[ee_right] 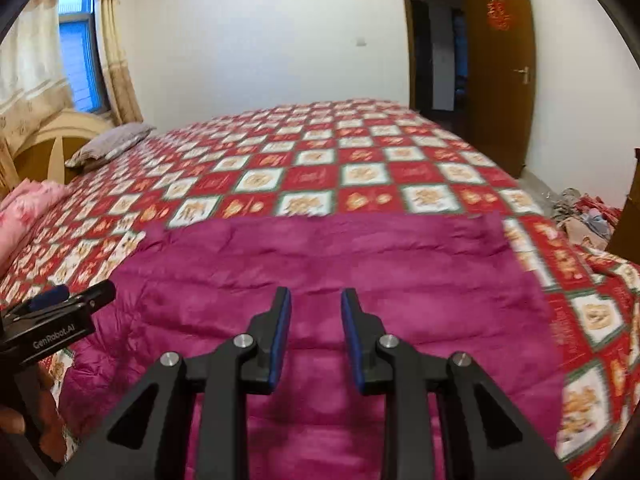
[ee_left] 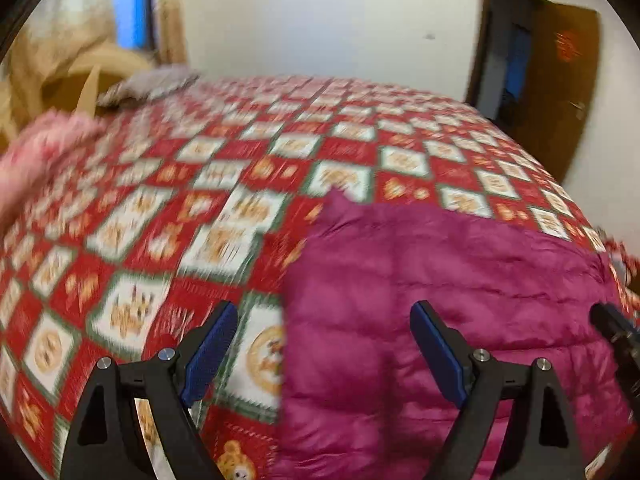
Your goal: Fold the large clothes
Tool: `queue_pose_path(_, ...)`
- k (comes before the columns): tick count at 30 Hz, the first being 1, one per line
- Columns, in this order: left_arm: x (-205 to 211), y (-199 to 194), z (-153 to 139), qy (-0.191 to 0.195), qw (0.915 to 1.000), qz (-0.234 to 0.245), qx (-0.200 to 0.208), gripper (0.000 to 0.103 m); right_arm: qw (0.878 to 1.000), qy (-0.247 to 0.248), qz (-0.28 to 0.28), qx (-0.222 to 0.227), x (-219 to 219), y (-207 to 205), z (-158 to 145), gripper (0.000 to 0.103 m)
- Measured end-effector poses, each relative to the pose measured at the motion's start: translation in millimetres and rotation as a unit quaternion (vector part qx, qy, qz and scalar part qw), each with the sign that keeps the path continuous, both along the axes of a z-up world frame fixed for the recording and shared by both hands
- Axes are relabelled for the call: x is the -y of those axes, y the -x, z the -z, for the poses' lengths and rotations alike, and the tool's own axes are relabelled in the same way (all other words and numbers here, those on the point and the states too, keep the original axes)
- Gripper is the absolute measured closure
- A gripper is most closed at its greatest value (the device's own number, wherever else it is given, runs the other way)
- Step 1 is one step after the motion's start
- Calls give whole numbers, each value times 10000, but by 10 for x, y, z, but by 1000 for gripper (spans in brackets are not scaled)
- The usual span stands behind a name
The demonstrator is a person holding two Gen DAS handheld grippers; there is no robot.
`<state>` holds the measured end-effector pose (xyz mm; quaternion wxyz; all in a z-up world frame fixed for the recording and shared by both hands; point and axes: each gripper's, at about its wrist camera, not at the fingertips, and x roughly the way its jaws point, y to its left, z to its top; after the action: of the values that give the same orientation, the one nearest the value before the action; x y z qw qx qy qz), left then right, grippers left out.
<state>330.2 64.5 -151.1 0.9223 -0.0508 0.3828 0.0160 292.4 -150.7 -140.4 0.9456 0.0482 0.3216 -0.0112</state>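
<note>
A magenta quilted puffer jacket (ee_right: 320,280) lies flat on the red patchwork bedspread (ee_right: 320,160). The left gripper (ee_left: 324,320) gapes wide, the right gripper (ee_right: 316,300) narrowly parted (both hold nothing).

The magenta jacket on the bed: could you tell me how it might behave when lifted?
The jacket looks puffy and quilted, so it is probably light and floppy, sagging from any pinch. Its sheen suggests slippery fabric. Both the left gripper and right gripper are open above it.
</note>
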Motion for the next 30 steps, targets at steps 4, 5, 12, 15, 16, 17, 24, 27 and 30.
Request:
queue_pose_path(4,-144,-27,266,235,9991,-185,-313,15,9992,-132,26,-369,-143,-180,317,74)
queue_pose_path(5,-155,-31,303,301,9987,-179,-357,15,9991,-75,57,-423,-165,-196,382,74)
queue_pose_path(12,-135,-57,473,945,9942,-29,-513,14,9980,89,95,-621,-165,-234,499,75)
queue_pose_path(15,-94,-33,461,1324,9888,283,-626,15,9977,249,117,-626,-208,-241,521,75)
queue_pose_path(16,-96,-22,463,1552,9849,384,-666,15,9976,265,122,-623,-212,-244,527,75)
queue_pose_path(17,-98,-5,465,1737,9813,455,-686,15,9976,288,125,-621,-215,-243,531,75)
queue_pose_path(24,66,8,505,1551,9845,617,-538,16,9975,348,100,-610,-213,-233,549,75)
queue_pose_path(27,66,57,472,1554,9847,640,-465,48,9975,330,100,-609,-225,-229,554,75)
queue_pose_path(30,-8,59,447,2090,9741,668,-544,75,9976,312,88,-610,-222,-237,553,75)
